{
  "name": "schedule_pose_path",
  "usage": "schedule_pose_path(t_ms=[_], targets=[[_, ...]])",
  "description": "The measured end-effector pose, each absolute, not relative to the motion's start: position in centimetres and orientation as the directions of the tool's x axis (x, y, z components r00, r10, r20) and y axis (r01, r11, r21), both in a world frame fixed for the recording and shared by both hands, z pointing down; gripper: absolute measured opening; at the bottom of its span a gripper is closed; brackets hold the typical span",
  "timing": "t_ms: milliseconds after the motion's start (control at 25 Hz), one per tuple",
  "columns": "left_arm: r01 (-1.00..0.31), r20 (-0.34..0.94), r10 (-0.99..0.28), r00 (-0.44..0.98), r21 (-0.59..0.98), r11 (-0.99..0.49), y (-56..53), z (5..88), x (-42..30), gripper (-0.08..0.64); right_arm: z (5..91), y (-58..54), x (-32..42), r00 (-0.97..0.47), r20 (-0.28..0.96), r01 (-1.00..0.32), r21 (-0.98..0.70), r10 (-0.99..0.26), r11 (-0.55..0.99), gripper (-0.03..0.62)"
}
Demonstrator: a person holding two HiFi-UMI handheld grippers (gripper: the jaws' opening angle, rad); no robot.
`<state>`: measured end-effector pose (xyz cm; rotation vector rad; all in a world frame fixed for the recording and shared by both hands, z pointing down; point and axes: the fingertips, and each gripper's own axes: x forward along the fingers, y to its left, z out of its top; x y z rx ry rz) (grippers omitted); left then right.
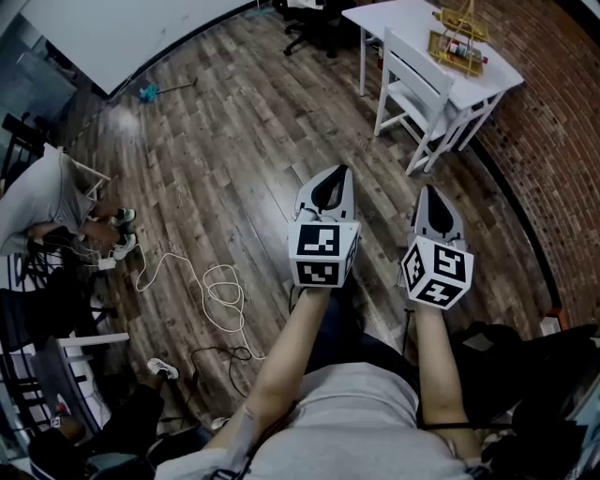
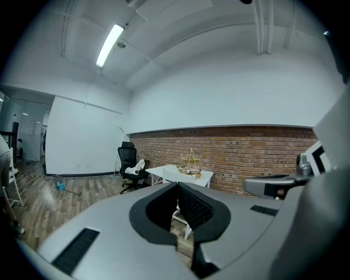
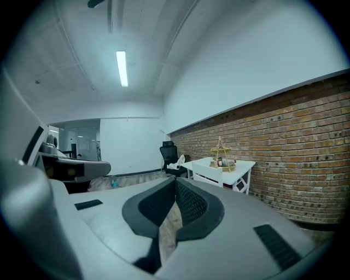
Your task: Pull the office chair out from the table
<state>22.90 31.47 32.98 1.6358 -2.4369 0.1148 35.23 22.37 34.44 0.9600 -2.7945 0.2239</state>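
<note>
Wood floor (image 1: 234, 141) is separating the shut, empty left tongs (image 1: 331, 183) & right tongs (image 1: 437, 204) from the black office chair (image 1: 307, 26) sitting well apart at the far end of the white tabletop (image 1: 398, 23), prob. risking a wrong grab of the nearer white chair (image 1: 417, 94) en route.

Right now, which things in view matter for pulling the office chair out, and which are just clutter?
Job:
- office chair
- table
- left gripper, shut, empty
- right gripper, shut, empty

Lying about:
- white chair
- rack on the table
- cable on the floor
- mop
</note>
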Motion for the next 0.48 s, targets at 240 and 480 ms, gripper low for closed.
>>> schedule_pose_path(t_ms=[240, 480], targets=[[-0.925, 0.216, -0.909, -0.357, 0.056, 0.376, 27.5, 33.4, 17.8, 0.014, 34.5, 18.7, 30.1, -0.775, 0.221, -0.62, -0.08, -0.592, 0.781, 0.017], [-0.935, 0.221, -0.918, -0.33, 0.055, 0.349, 23.4, 33.3, 12.8, 0.014, 34.0, 14.7, 25.2, -0.76, 0.219, -0.639, -0.082, -0.611, 0.765, 0.017]])
